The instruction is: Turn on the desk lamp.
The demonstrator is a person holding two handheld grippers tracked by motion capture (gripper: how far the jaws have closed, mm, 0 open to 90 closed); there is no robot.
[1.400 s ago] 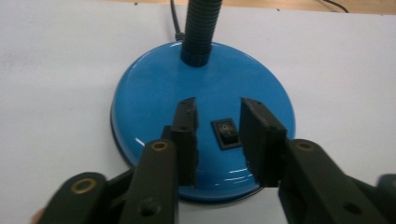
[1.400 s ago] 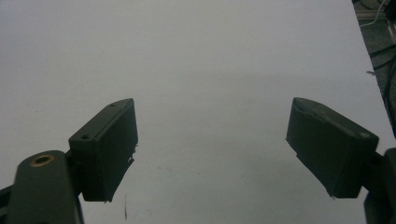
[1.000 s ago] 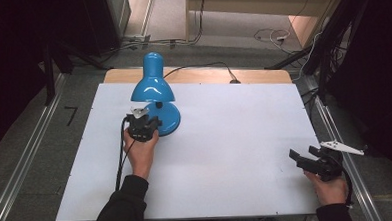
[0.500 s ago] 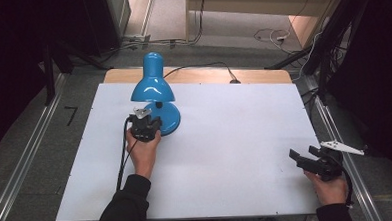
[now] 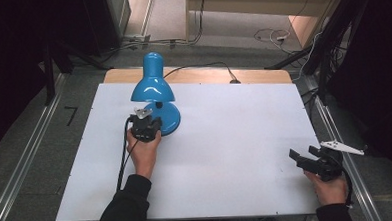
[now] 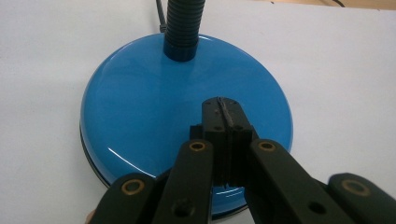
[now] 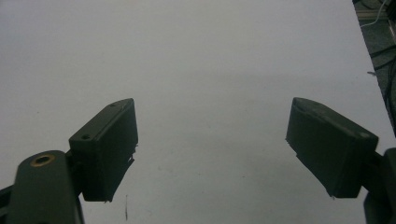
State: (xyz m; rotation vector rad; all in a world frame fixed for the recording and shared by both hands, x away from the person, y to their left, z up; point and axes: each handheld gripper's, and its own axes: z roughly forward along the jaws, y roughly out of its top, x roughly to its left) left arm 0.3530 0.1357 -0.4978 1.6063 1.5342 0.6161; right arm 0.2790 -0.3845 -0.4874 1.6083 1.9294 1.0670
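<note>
We judge that we are pressing on the lamp base, most likely working a switch there, though no button can be made out under the jaws. The blue desk lamp stands on the far left part of the white table, its shade tipped toward the near side and its cord trailing off to the far right. Our left gripper is clenched with nothing between its jaws, the closed tips resting on the top of the round base, on its near side, in front of the black flexible neck. In the high view the left hand reaches forward from the near edge, forearm nearly straight, the gripper pointing down onto the base. The next move seems to call for a short, firm push straight down without sliding the base, then a lift clear. Our right gripper lies well apart at the near right edge of the table, its jaws spread wide over bare surface, the right hand low and idle behind it.
</note>
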